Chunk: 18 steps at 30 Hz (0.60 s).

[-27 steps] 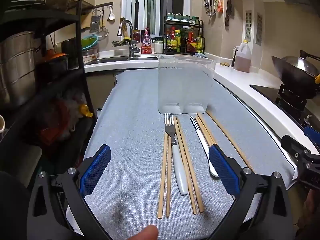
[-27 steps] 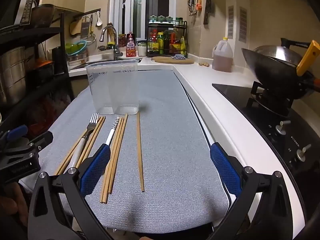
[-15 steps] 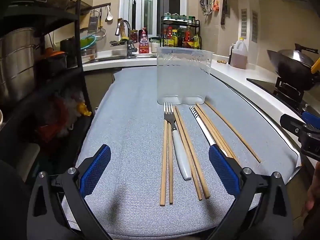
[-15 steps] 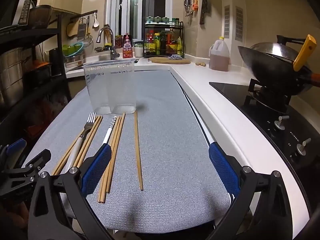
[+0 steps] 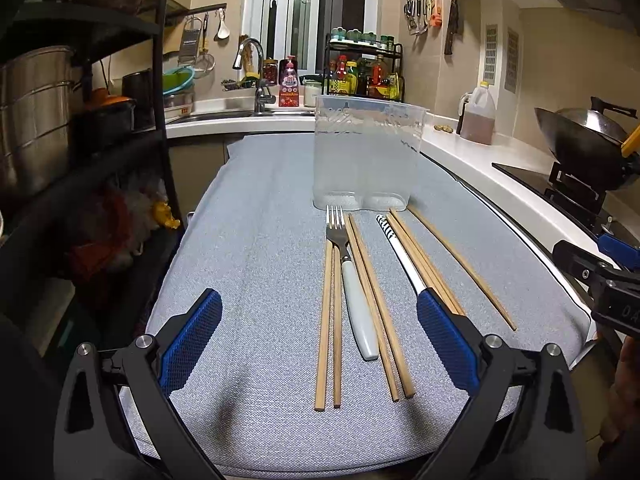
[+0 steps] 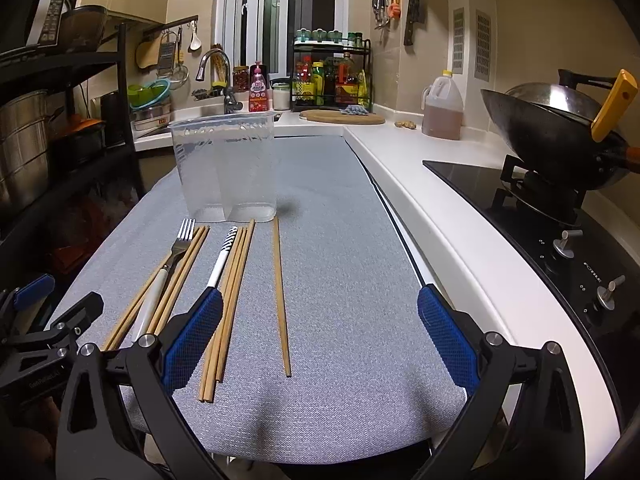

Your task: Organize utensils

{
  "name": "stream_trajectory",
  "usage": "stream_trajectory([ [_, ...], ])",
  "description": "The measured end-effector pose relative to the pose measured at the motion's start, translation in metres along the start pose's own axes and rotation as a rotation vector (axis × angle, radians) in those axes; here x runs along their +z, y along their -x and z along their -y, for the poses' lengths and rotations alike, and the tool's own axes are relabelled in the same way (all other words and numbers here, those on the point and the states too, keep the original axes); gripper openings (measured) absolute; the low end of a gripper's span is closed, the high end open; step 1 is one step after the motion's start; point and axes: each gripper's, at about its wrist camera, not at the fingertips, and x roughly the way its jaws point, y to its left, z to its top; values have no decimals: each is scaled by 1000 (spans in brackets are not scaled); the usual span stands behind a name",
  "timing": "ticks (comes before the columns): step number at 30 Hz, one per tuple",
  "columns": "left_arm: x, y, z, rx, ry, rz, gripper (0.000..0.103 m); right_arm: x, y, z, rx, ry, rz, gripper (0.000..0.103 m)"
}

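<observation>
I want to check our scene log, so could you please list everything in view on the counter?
Chopsticks: about eight, tan wood, lying on the mat.
Fork: one, steel with a white handle, among the left chopsticks.
Striped utensil: one, white with a black-striped end, right of the fork.
Container: one, clear, upright behind the utensils.
Mat: one, grey, on the counter.
Wok: one, dark, on the stove.
Left hand-held gripper, right hand-held gripper: black with blue pads, both open.
</observation>
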Motion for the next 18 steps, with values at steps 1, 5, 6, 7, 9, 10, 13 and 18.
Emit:
stream_trajectory([
  [1, 1, 0, 1, -3, -2, -1, 94, 0, 0, 0, -1, -1, -2, 96],
  [5, 0, 1, 3, -1, -17, -1, 94, 0, 0, -1, 1, 5, 1, 96],
  [6, 1, 2, 3, -1, -18, 3, 94, 0, -1, -1, 1, 6, 0, 96],
  [7, 3, 2, 3, 0, -17, 6, 94, -1, -1, 0, 0, 6, 0, 96],
  [9, 3, 3, 5, 0, -15, 11, 94, -1, -1, 0, -2, 6, -1, 96],
  [10, 3, 3, 4, -1, -15, 10, 94, -2, -1, 0, -1, 6, -1, 96],
  [13, 3, 3, 6, -2, -16, 6, 94, -2, -1, 0, -3, 5, 1, 96],
  [18, 4, 4, 5, -10, -15, 5, 94, -2, -1, 0, -3, 7, 1, 96],
])
